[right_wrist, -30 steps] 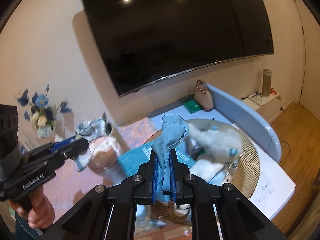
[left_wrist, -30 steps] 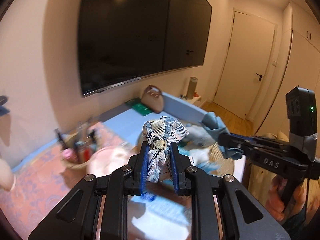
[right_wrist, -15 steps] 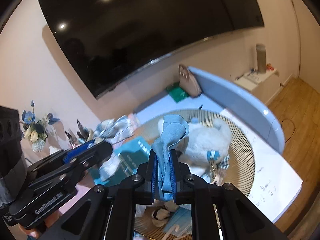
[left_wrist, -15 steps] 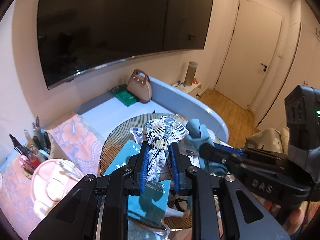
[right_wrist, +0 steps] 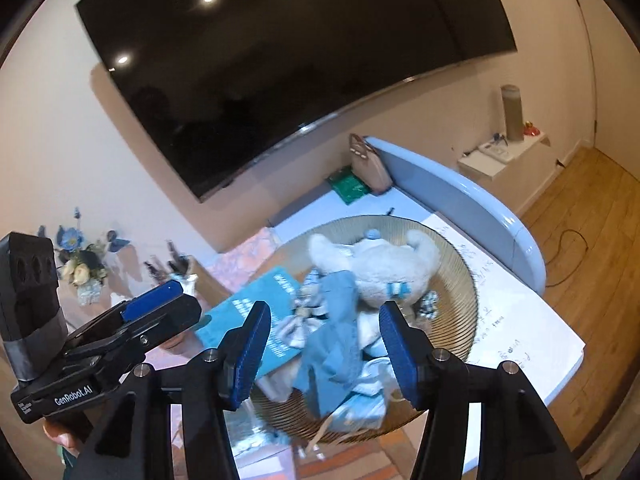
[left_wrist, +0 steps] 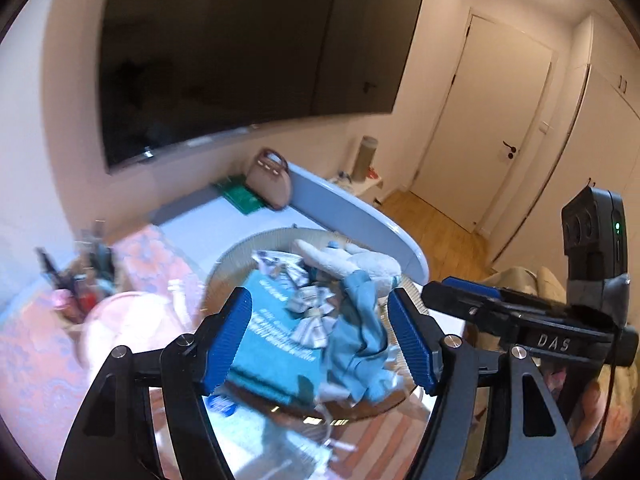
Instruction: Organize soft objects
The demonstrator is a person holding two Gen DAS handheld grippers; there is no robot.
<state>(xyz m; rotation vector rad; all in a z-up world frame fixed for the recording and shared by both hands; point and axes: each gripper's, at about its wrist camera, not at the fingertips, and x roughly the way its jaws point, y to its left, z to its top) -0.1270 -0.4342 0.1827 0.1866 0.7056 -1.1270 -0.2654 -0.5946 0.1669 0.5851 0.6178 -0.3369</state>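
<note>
A round wicker basket [left_wrist: 236, 250] [right_wrist: 460, 276] holds a white plush toy [left_wrist: 356, 264] [right_wrist: 384, 268] and a teal book [left_wrist: 272, 344] [right_wrist: 256, 300]. My left gripper [left_wrist: 320, 338] hangs above it, its jaws opening; the plaid bow [left_wrist: 314, 320] [right_wrist: 298, 318] lies blurred below, clear of the pads. My right gripper [right_wrist: 325, 354] is opening too, and the blue cloth [right_wrist: 332, 348] [left_wrist: 360, 344] lies loose in the basket, free of its pads. Each gripper shows from the side in the other's view: right gripper [left_wrist: 444, 292], left gripper [right_wrist: 180, 298].
The basket sits on a white and light-blue desk [right_wrist: 520, 320] under a wall-mounted TV [right_wrist: 280, 60]. A tan handbag [left_wrist: 270, 180] and green book [left_wrist: 240, 196] stand behind it. A pen holder [left_wrist: 76, 280], a pink pouch [left_wrist: 128, 328] and flowers [right_wrist: 80, 264] lie to the left.
Both grippers have gone from shut to open. The plaid bow and the blue cloth have left the jaws and dropped into the basket. Both hands shifted slightly over the basket.
</note>
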